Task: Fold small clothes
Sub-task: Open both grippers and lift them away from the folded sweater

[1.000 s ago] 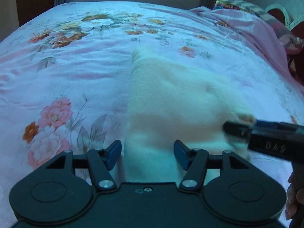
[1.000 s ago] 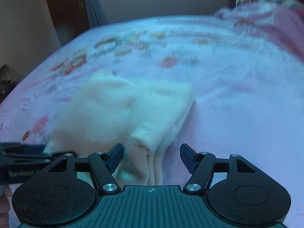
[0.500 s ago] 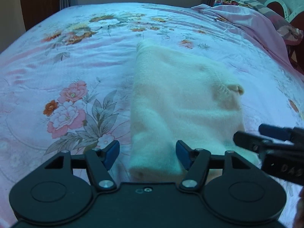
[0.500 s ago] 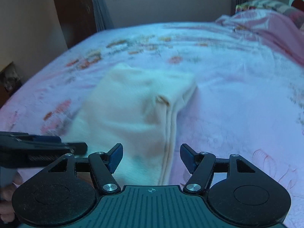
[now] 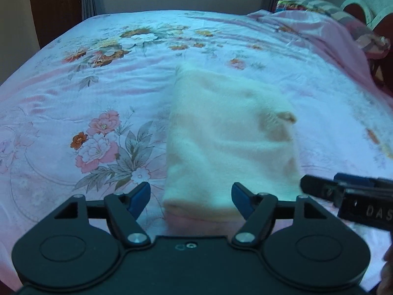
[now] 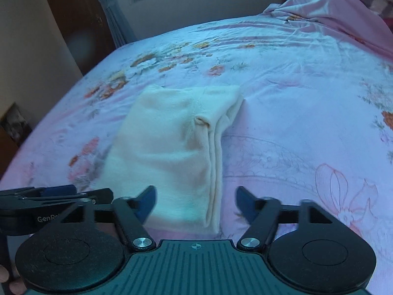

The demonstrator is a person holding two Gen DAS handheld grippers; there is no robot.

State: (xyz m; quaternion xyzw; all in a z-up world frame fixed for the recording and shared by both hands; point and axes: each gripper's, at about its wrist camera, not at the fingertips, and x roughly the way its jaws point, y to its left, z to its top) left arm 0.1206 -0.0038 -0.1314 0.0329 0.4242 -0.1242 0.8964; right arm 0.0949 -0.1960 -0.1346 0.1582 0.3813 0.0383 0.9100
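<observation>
- Nearest in the left wrist view, the left gripper (image 5: 191,196) is seen with its blue-padded jaws standing apart; they have just been opening, and nothing is pressed between the pads.
- The right gripper (image 6: 195,202) is likewise spread wide, its jaws having just been opening – the cloth's near end is framed between the pads but is not clamped.
- Just beyond both tools, the cream, soft knitted garment folded into a thick oblong (image 5: 228,142) lies flat on the pink floral bedsheet (image 5: 73,103), its stacked edges showing along the right side in the right wrist view.
- The step in hand is judged to be the release after a fold. It is done well if both tools are drawn straight back from the garment with jaws kept wide, so that no layer is snagged or dragged open; the small puckered corner on the garment's right edge may need to be pressed flat.
- Beyond the garment, toward the far right, a crumpled pink blanket (image 6: 331,12) is heaped.
- Counted: one garment, two grippers, one sheet, one blanket – no other small clothes can be made out.
</observation>
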